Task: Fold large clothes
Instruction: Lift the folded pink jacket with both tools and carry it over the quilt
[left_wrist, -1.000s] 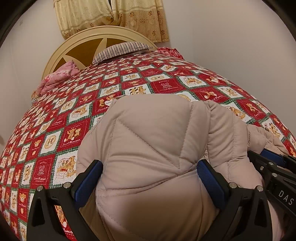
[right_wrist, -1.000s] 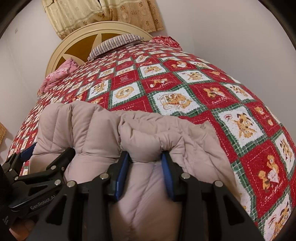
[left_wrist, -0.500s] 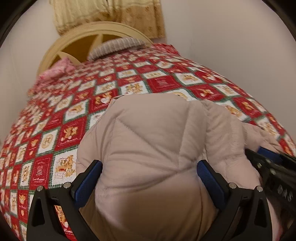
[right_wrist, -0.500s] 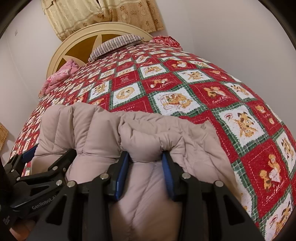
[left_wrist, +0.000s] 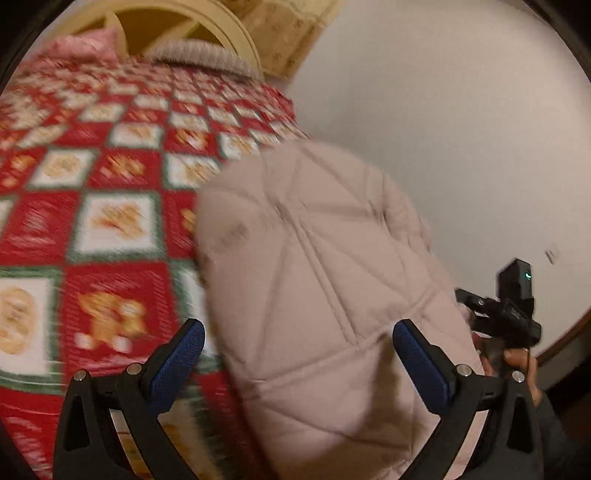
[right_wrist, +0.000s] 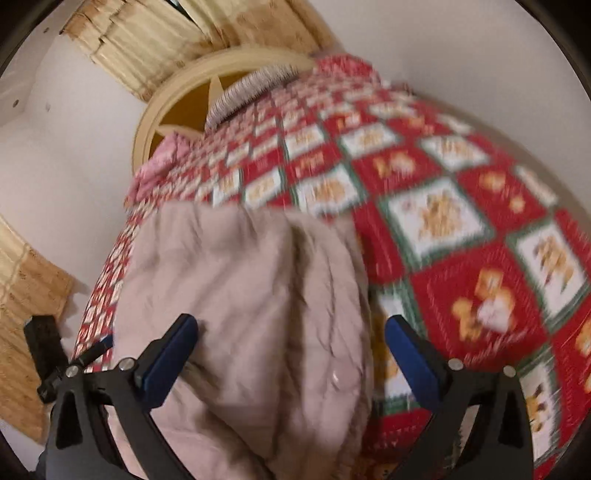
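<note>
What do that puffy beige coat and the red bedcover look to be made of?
The beige coat looks like thin matte woven shell over soft filling, likely down or synthetic: stitched seams part it into puffy panels. The red bedcover looks like printed cotton-type cloth, flat and dull; blur hides its weave.

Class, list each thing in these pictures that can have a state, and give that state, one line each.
Jacket: folded, lying on the quilt.
Left hand-held gripper: open, jacket between the pads.
Right hand-held gripper: opening, jacket between the pads, not gripped.
Quilt: spread flat.
</note>
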